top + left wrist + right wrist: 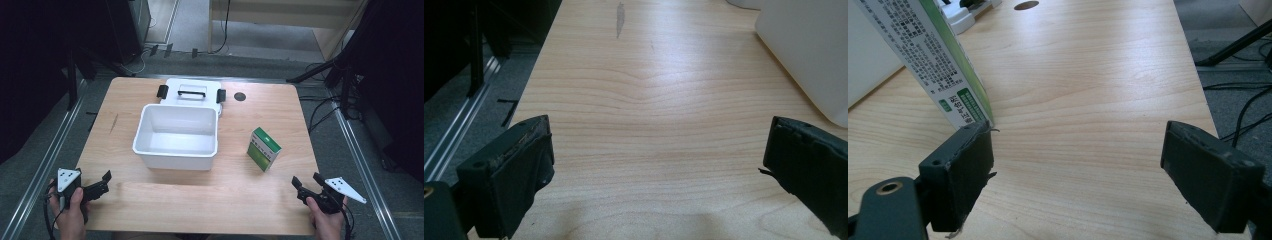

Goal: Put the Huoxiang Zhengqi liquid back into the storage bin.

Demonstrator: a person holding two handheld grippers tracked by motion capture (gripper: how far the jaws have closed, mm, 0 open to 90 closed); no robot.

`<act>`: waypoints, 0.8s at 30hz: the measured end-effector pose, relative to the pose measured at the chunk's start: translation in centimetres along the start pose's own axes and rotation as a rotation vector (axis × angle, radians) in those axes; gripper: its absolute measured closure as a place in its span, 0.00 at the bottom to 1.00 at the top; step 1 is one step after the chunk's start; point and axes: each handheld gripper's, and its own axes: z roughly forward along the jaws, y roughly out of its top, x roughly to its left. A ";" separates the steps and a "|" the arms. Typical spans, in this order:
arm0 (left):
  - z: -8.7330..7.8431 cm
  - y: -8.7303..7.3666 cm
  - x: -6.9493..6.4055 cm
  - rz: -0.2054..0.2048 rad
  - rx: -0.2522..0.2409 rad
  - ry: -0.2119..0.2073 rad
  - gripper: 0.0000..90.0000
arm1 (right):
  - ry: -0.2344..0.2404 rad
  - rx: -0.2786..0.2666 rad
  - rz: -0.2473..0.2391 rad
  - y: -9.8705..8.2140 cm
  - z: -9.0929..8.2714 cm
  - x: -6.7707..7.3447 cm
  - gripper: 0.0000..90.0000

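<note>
The small green-and-white printed cardboard carton [263,149] stands upright on the pale wooden table [210,195], ahead of the right gripper [307,182] and a little to its left, near but not touching; in the right gripper view [930,60] its printed face rises just beyond the left of the two black fingers [959,172]. Those fingers are spread wide with nothing between them, and the left gripper [102,181] is likewise released, its fingers [511,175] apart over bare wood, with the open white plastic storage box [176,150] ahead and to its right. The carton looks light and thin-walled, so it will likely dent if squeezed hard and tip if nudged high up. Its flat, matte-looking faces should offer fair friction. The sensible hold is probably across the two broad faces, around mid-height, with the fingers closing squarely so that it neither twists nor slides. The hinged white lid with a black handle [192,92] lies open beyond the box.
</note>
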 end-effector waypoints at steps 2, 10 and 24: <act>0.0 0.0 0.0 0.002 0.006 0.000 0.01 | 0.000 0.003 -0.001 0.0 0.0 0.0 0.15; 0.0 0.0 0.1 -0.009 0.007 -0.011 0.01 | 0.008 0.033 -0.029 0.0 0.1 0.3 0.15; 0.0 0.0 0.1 -0.009 0.018 -0.025 0.01 | 0.040 0.280 -0.183 2.0 0.4 1.5 0.17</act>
